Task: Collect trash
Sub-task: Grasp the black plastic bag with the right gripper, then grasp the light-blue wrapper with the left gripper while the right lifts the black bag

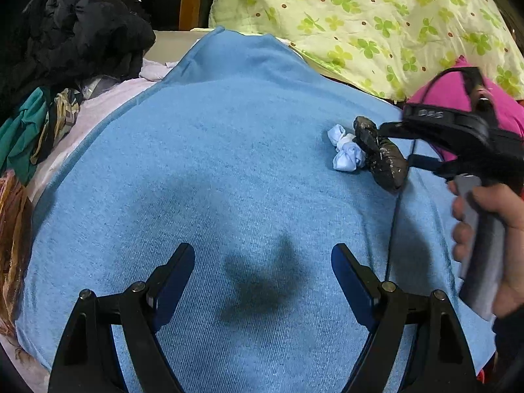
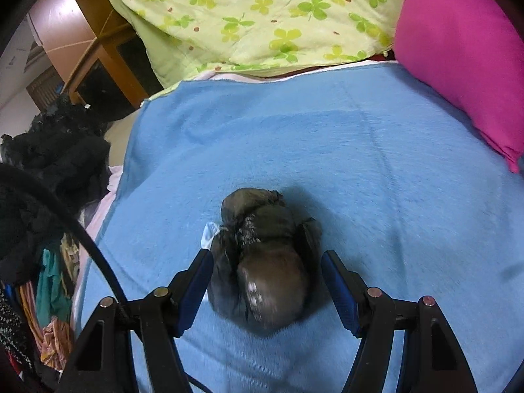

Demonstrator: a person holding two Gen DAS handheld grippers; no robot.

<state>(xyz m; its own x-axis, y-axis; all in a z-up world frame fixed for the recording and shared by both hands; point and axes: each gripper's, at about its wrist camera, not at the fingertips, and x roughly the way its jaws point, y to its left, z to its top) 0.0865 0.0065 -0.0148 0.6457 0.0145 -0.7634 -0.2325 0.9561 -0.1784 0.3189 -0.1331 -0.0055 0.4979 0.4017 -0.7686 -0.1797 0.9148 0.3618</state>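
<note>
A crumpled black plastic bag (image 2: 262, 262) lies on the blue blanket (image 2: 376, 163), with a wad of pale blue tissue (image 2: 209, 234) against its left side. My right gripper (image 2: 267, 262) is open with its fingers on either side of the black bag, the left one touching it. In the left wrist view the black bag (image 1: 381, 157) and the tissue wad (image 1: 347, 150) lie at the right, with the right gripper (image 1: 389, 144) reaching them from the right. My left gripper (image 1: 262, 262) is open and empty above the bare blanket (image 1: 229, 163).
A green clover-print quilt (image 2: 262, 16) lies at the back and a pink pillow (image 2: 468, 65) at the right. A pile of black and coloured clothes (image 1: 65, 49) lies to the left of the blanket. A wooden frame (image 2: 108, 52) stands behind it.
</note>
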